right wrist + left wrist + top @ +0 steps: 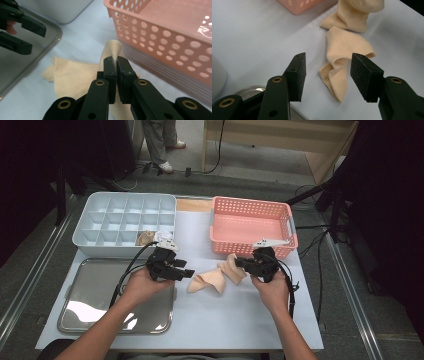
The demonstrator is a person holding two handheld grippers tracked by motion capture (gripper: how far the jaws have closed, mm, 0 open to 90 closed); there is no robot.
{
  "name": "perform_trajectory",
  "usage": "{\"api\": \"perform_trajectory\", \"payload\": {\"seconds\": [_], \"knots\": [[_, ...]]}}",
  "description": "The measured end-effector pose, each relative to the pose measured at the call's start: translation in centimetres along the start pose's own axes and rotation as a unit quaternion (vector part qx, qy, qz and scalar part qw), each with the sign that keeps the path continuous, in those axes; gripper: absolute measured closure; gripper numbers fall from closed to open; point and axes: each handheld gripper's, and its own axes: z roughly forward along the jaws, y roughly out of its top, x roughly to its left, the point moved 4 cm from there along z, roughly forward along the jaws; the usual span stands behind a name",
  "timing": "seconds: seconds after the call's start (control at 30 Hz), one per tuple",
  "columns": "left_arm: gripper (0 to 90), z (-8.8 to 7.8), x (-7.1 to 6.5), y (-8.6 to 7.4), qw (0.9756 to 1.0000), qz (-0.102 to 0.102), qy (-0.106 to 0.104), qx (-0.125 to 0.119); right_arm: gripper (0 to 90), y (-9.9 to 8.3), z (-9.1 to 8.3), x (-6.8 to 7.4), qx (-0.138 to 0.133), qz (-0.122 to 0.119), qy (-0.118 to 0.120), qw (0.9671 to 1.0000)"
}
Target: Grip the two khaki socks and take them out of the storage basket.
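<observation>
Two beige socks lie mid-table in front of the pink basket (pixel 250 202). My right gripper (pixel 240 264) is shut on a fold of the right sock (pixel 231 269); in the right gripper view the cloth (pixel 113 48) sticks up between its closed pads (pixel 116 62), close to the basket wall (pixel 162 37). The left sock (pixel 205 284) lies crumpled on the table. My left gripper (pixel 189 272) is open just to its left, and the sock (pixel 342 50) lies beyond the parted pads (pixel 327 75), which do not touch it.
A grey divided tray (pixel 125 200) stands at the back left with a beige item (pixel 145 238) in a front cell. A metal tray (pixel 95 295) lies at the front left under my left forearm. A person's legs (pixel 160 142) stand beyond the table.
</observation>
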Motion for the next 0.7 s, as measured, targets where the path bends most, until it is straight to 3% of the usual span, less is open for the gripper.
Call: {"api": "perform_trajectory", "payload": {"seconds": [0.37,0.53,0.7], "knots": [[47.7,0.8,0.0,-0.3,1.0,0.001,0.0,0.009,86.6,-0.9,2.3,-1.2,0.024,0.003,-0.016,0.9996],[48.0,1.2,0.0,-0.4,0.9999,0.001,-0.004,0.009,77.9,-1.0,2.7,-1.7,0.025,0.014,-0.011,0.9995],[48.1,1.2,0.0,-0.5,0.9999,0.002,-0.006,0.011,71.6,-0.6,1.7,-1.6,-0.003,-0.004,-0.019,0.9998]]}}
